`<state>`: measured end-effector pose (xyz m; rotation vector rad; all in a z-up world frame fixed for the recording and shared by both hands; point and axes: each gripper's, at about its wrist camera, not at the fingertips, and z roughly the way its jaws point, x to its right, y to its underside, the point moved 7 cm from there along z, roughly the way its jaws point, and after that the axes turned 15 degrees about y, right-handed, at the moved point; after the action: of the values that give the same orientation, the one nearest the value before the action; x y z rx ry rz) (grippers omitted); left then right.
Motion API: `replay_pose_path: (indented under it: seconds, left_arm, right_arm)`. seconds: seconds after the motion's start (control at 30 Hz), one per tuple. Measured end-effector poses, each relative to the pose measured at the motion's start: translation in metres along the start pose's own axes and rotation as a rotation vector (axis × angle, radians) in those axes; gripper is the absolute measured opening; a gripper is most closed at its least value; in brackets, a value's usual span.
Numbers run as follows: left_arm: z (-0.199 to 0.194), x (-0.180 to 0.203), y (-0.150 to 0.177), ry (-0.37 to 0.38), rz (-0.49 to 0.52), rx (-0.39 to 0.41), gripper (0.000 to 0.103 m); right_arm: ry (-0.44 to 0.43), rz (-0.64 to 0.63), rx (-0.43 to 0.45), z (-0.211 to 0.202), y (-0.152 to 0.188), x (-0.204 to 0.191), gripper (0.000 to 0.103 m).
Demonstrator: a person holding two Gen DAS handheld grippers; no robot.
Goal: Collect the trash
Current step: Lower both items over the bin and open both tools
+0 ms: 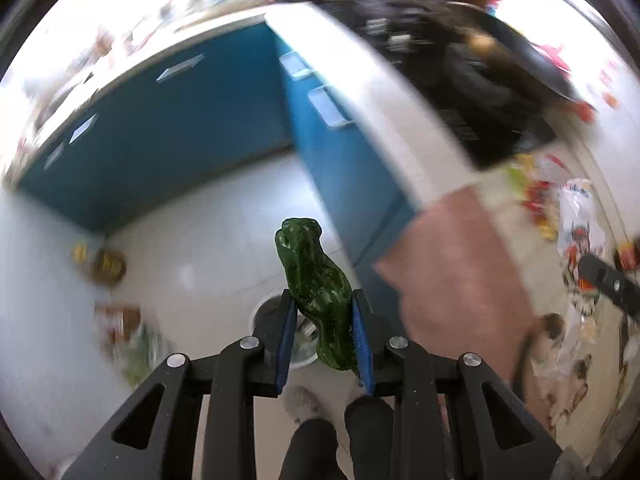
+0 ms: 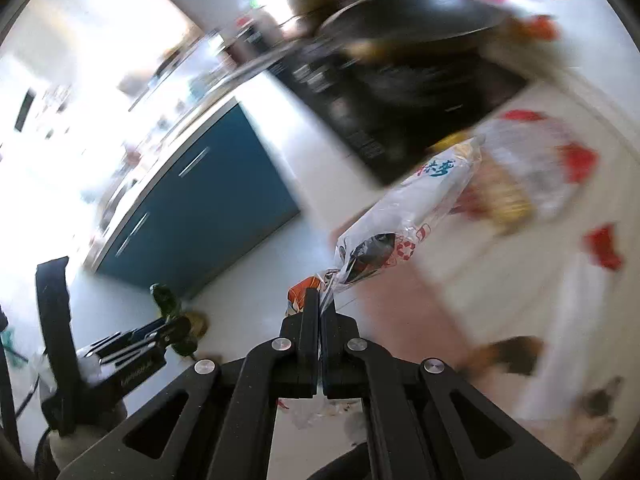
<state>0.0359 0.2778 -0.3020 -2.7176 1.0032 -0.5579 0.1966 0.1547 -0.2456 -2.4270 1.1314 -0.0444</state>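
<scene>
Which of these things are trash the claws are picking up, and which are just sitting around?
Part of the job:
- green crumpled wrapper, pinched in the left claw
- clear printed plastic bag, pinched in the right claw

Just lying about:
- blue cabinets
- black stovetop
- dark pan
- pinkish mat

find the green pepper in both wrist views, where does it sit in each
Left wrist view: the green pepper stands low at centre, clamped between the left gripper's blue-padded fingers.
Right wrist view: the same pepper shows small at lower left, sticking up from the left gripper.
Shared landmark: the blue cabinet front, behind the pepper in both views.
</scene>
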Motion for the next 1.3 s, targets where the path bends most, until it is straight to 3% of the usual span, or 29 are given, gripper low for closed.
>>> replay_pose_path:
  seconds: [0.17,0.23,0.43,0.57,0.73,0.9,1.1,1.13,1.17,1.2,1.23,1.27,1.3]
  left_arm:
    - [0.037,-0.115,0.042,-0.072,-0.201,-0.068,0.023]
    - [0.065,-0.153,0.064,-0.095,-0.270,-0.104,0.023]
    - [0.196,-0.229,0.121,-0.087,-0.431,-0.210,0.023]
    - [0.303,-0.266,0.155,-0.026,-0.500,-0.298,0.023]
    - [0.414,-0.301,0.199,-0.004,-0.522,-0.409,0.024]
    - [0.468,-0.319,0.224,-0.020,-0.512,-0.469,0.024]
    - [0.480,-0.315,0.225,-0.011,-0.503,-0.471,0.028]
    - [0.479,-0.314,0.225,-0.012,-0.502,-0.472,0.032]
    - [0.476,-0.311,0.220,-0.021,-0.489,-0.465,0.040]
    - [0.472,-0.311,0.217,-0.030,-0.476,-0.455,0.073]
    - [0.466,-0.311,0.215,-0.038,-0.469,-0.444,0.103]
    - [0.462,-0.312,0.213,-0.041,-0.468,-0.432,0.103]
    - [0.455,-0.313,0.211,-0.051,-0.459,-0.423,0.103]
  right_arm:
    - [-0.091,-0.115,-0.154,0.091,0.058,-0.077,0.000]
    - [-0.118,-0.142,-0.248,0.148,0.094,-0.102,0.000]
    - [-0.108,-0.187,-0.432,0.299,0.181,-0.131,0.000]
    - [-0.093,-0.211,-0.525,0.411,0.233,-0.134,0.000]
    - [-0.090,-0.201,-0.621,0.531,0.289,-0.118,0.000]
    - [-0.080,-0.203,-0.729,0.604,0.333,-0.095,0.000]
    - [-0.057,-0.248,-0.767,0.630,0.351,-0.088,0.003]
    - [-0.046,-0.246,-0.774,0.633,0.352,-0.084,0.005]
    - [-0.026,-0.250,-0.776,0.635,0.350,-0.082,0.025]
    - [-0.011,-0.246,-0.776,0.632,0.346,-0.075,0.062]
    - [-0.005,-0.243,-0.776,0.631,0.343,-0.074,0.077]
    - [-0.004,-0.243,-0.774,0.624,0.340,-0.075,0.088]
    - [-0.004,-0.250,-0.770,0.621,0.338,-0.076,0.088]
